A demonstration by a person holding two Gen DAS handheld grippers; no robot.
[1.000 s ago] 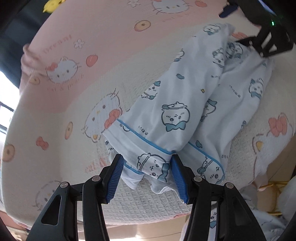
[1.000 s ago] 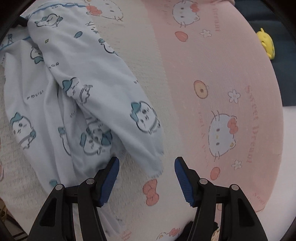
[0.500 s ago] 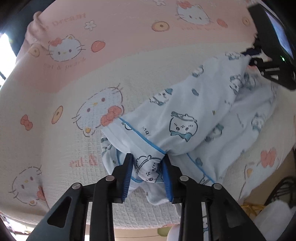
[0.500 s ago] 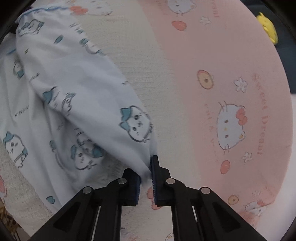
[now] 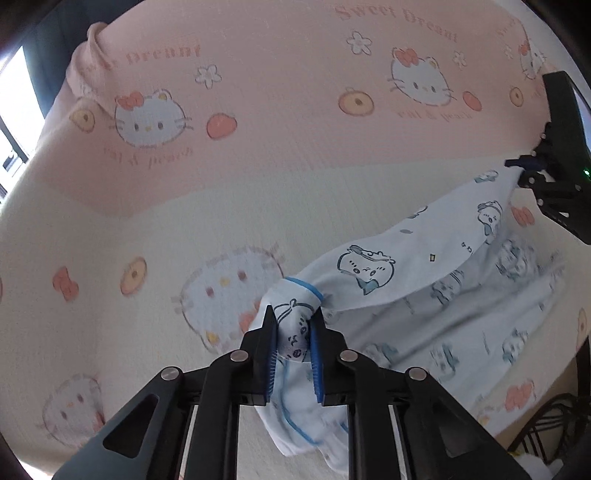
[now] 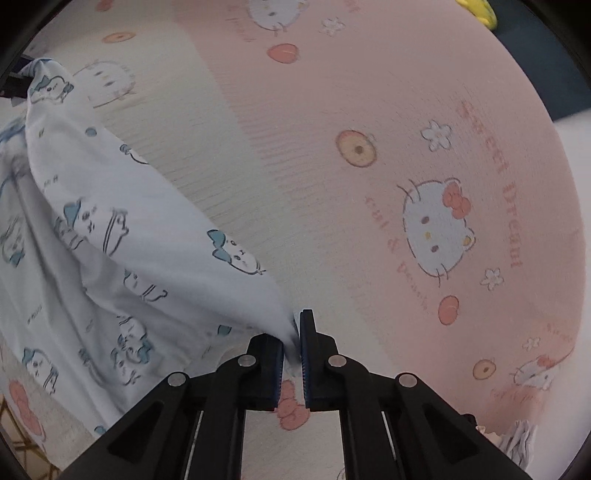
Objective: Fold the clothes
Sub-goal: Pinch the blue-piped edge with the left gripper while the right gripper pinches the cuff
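A pale blue garment point(image 5: 417, 273) with cartoon prints and blue piping hangs stretched between my two grippers above the bed. My left gripper point(image 5: 292, 332) is shut on a bunched, piped end of it. My right gripper point(image 6: 293, 334) is shut on the opposite edge of the garment point(image 6: 122, 236). The right gripper also shows in the left wrist view point(image 5: 517, 164) at the far right, pinching the cloth. The lower part of the garment sags and trails on the blanket, blurred by motion.
A pink and cream Hello Kitty blanket point(image 5: 258, 147) covers the bed under the garment; it also shows in the right wrist view point(image 6: 406, 166). A yellow toy point(image 6: 476, 11) lies beyond the blanket's far edge. The bed's edge and cables point(image 5: 546, 424) are at lower right.
Both grippers closed on the garment's ends and then lifted it off the blanket, pulling it taut between them. The views have swung up toward the pink part of the blanket.
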